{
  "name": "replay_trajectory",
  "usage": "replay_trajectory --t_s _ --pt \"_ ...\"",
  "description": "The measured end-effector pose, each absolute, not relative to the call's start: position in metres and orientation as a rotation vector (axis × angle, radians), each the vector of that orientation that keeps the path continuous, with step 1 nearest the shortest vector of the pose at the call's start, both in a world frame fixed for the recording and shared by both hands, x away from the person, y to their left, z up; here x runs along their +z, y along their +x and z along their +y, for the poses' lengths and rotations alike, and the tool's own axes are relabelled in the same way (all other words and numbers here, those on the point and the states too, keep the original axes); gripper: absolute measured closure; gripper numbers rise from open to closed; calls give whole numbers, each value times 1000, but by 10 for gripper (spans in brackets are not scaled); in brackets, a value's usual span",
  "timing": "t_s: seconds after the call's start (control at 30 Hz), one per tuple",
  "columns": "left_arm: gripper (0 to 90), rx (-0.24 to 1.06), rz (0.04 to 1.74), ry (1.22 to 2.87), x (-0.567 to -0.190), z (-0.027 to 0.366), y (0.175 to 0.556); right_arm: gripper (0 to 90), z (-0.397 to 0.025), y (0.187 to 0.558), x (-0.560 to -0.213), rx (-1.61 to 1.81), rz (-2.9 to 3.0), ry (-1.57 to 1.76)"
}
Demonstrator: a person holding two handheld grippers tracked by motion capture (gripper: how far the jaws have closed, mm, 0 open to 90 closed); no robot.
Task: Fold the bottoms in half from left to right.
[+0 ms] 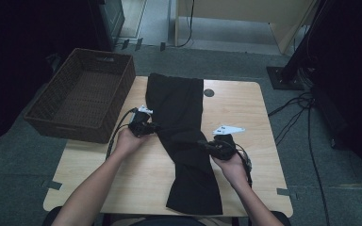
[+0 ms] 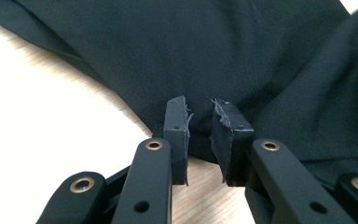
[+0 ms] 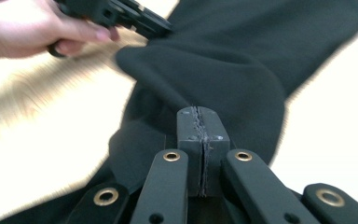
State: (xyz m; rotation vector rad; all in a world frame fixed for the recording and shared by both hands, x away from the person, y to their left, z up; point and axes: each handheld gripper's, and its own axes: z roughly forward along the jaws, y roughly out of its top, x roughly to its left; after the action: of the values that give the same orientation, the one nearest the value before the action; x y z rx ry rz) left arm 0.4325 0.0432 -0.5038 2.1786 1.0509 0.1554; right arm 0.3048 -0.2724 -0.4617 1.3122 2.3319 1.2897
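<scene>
Two grippers at the long black cloth garment, which lies lengthwise down the middle of my pale wooden table. My left gripper: pads a narrow gap apart, poised at the cloth's left edge, nothing between them. My right gripper: pads pressed flat together; whether cloth is caught between them I cannot tell, though fabric bunches just beyond the tips. Dark brown woven wicker basket sits off the table's far-left corner.

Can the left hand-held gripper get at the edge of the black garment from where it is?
Probably yes: the left hand-held gripper stands open right at the black garment edge, nothing between them.
</scene>
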Motion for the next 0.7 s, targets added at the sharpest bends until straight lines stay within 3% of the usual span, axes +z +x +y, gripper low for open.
replay_trajectory --t_s 0.2,0.23,0.3,0.37,0.6,0.7 --pt "768 166 1072 2171 -504 44 438 885 -286 298 -481 1241 2453 1394" --pt "767 163 1080 2161 -504 44 438 858 -287 298 -484 1231 2458 1396" --pt "766 162 1087 2158 -504 44 438 700 -285 297 -486 1234 2407 1382" --pt "757 168 1084 2169 -503 43 437 647 -283 297 -481 1319 2343 1364" --pt "733 164 1086 2172 -503 41 437 713 -243 306 -476 1349 2363 1256" --pt "733 157 1090 2182 -502 41 438 685 -220 306 -484 1357 2417 1236"
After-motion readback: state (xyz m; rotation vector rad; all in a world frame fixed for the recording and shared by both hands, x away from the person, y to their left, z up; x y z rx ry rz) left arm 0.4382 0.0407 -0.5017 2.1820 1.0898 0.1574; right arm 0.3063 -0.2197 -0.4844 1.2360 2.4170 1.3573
